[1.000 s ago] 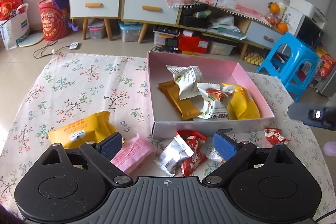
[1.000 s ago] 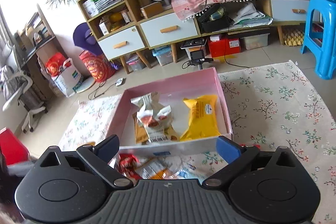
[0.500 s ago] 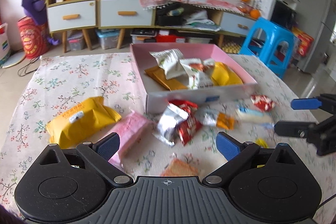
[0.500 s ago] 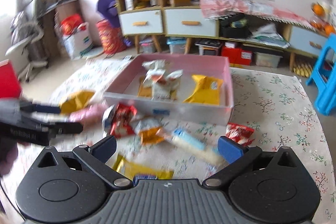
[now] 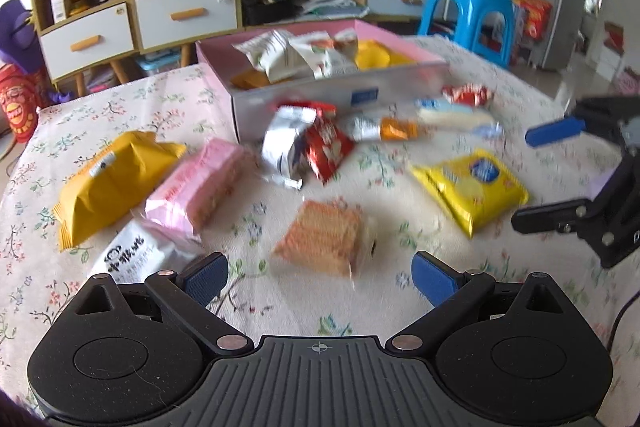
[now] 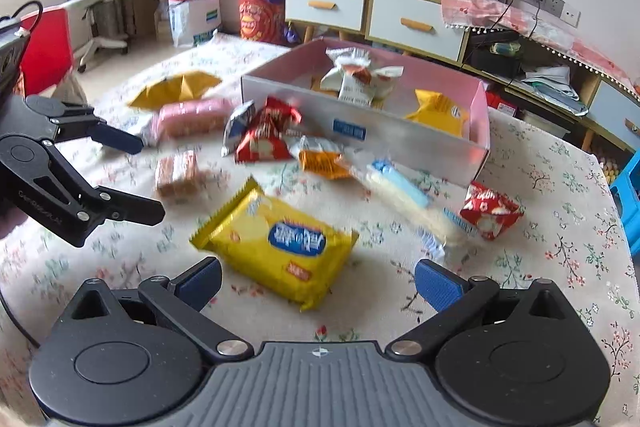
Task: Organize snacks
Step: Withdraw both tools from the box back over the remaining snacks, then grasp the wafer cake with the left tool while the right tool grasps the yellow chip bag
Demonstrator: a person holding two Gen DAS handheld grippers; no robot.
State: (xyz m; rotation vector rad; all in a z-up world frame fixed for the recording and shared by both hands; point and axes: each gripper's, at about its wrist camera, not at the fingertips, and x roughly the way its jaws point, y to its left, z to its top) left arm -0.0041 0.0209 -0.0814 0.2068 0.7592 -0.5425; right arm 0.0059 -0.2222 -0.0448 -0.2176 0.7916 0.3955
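- A floral tablecloth (image 5: 100,115) covers the table.
- A pink box (image 6: 478,115) near the far side holds several snack packets.
- More snacks lie loose in front of it, among them a yellow packet (image 6: 276,251) and an orange wafer pack (image 5: 324,237).
- The left gripper (image 5: 320,273) and right gripper (image 6: 318,279) both hover above the loose snacks, fingers spread wide and holding nothing.

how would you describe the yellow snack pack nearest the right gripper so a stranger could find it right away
Start at the pink box on the floral tablecloth, then come toward the camera past the scattered packets in front of it. Just ahead of the open right gripper lies a flat yellow pack. It alone carries a blue oval label, unlike the plainer orange-yellow bag far left.
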